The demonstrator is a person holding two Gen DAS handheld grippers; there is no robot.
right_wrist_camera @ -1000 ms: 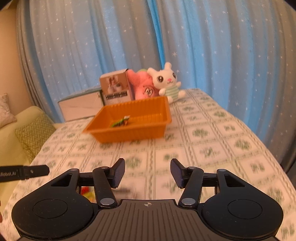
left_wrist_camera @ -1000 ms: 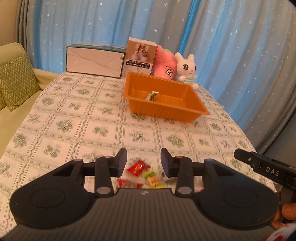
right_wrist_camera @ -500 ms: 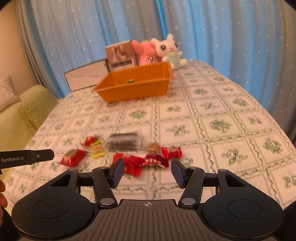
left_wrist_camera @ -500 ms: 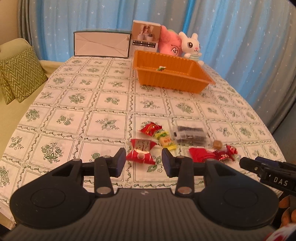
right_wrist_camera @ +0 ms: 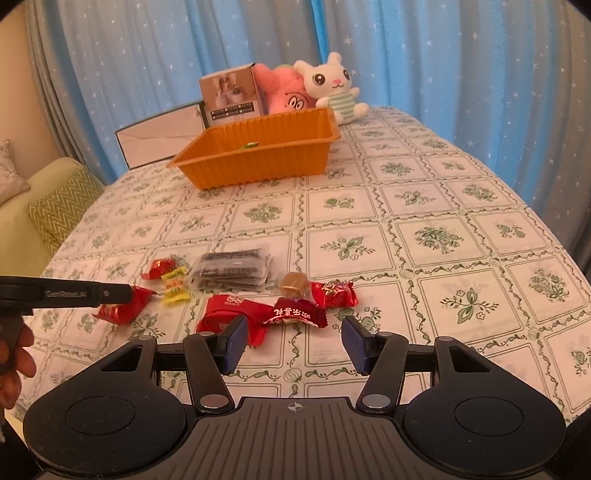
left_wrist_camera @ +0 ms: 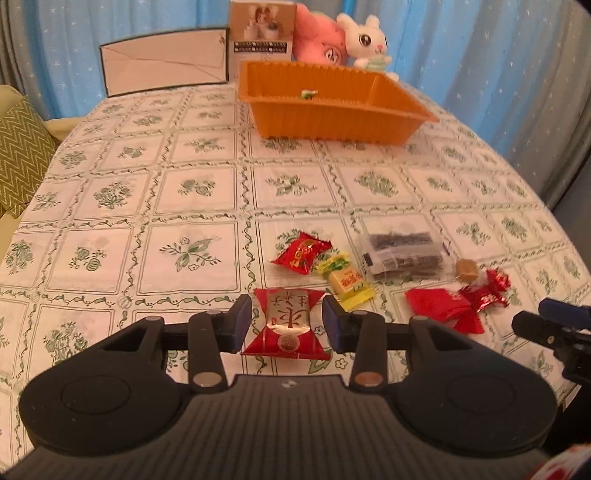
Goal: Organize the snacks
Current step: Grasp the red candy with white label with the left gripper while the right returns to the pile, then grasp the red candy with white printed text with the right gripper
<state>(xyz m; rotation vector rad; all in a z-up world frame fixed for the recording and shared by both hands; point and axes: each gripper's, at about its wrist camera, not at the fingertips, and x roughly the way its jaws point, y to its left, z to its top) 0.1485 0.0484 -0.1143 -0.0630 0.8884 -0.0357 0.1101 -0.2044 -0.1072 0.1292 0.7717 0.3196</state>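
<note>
Several wrapped snacks lie in a loose row on the near part of the tablecloth. My left gripper (left_wrist_camera: 287, 323) is low over them and open, with a red-and-silver packet (left_wrist_camera: 288, 314) between its pads and a small gap on each side. Beyond it are a red candy (left_wrist_camera: 301, 253), a yellow candy (left_wrist_camera: 345, 280) and a clear pack of dark snacks (left_wrist_camera: 404, 254). My right gripper (right_wrist_camera: 295, 339) stands open and holds nothing; two red packets (right_wrist_camera: 295, 314) lie just ahead of it. The orange tray (left_wrist_camera: 332, 122) at the far end holds one small green candy (left_wrist_camera: 308, 94).
Behind the tray stand a white box (left_wrist_camera: 162, 61), a photo carton (left_wrist_camera: 262, 29), a pink plush (left_wrist_camera: 319, 40) and a white rabbit plush (left_wrist_camera: 365, 40). A sofa with a green zigzag cushion (left_wrist_camera: 18, 155) runs along the table's left side. Blue curtains hang close behind and to the right.
Both grippers have come down and tipped toward the snack row. The left one sank until the red-and-silver packet lay between its fingers. Neither opening has visibly changed.
</note>
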